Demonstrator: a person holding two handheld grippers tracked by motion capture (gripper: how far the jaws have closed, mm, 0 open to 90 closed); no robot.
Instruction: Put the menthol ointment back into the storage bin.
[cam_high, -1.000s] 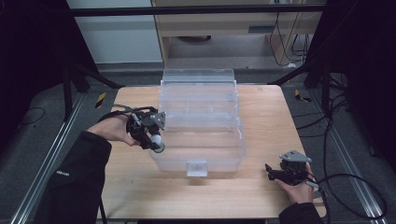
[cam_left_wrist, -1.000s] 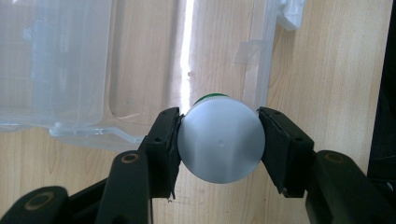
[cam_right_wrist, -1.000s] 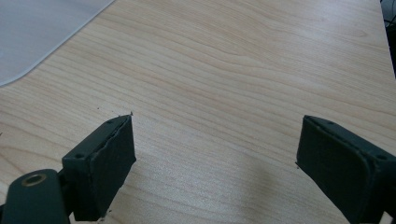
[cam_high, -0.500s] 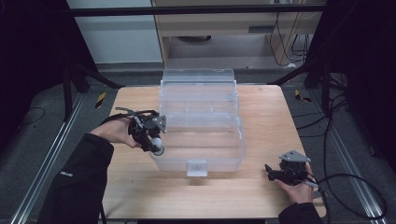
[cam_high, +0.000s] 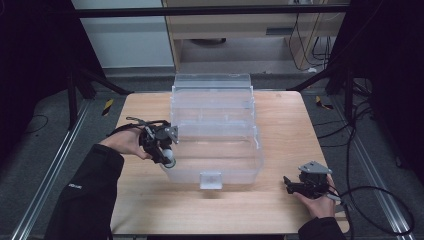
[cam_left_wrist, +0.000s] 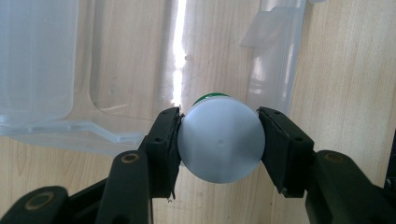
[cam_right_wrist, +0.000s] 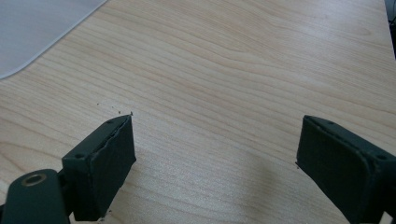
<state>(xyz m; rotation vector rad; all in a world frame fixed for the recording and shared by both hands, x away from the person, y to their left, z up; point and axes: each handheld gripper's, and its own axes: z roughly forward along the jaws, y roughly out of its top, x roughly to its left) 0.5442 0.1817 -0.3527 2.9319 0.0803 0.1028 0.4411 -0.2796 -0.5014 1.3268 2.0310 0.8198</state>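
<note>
A wooden desk (cam_high: 150, 200) seen from above, with a person's two forearms reaching in from the near edge.

On the left, the person's left hand (cam_high: 126, 142) holds the left tool (cam_high: 167, 157) at the left wall of a large clear plastic storage box (cam_high: 215, 135), near its front corner. Its jaws are clamped on a small round object with a white domed face (cam_left_wrist: 220, 141) and a sliver of green behind it, probably a capped container, though its body is hidden. In the left gripper view each black jaw presses one side of the white face, and beyond it lie the box's transparent wall and floor over the wood grain.

In the middle, the box stands open with its lid raised at the far side, and a small clear latch (cam_high: 210, 179) at the front wall.

On the right, well apart from the box, the right tool (cam_high: 291, 186) rests low near the desk's front right corner, held by the right hand (cam_high: 316, 202). Its jaws stand wide apart with nothing between them, over bare wood.

Likely risks: the grip is on a smooth rounded surface, so the object could slip or pop out if the squeeze eases. The tool is close to the box wall and could knock or shift the light box.
</note>
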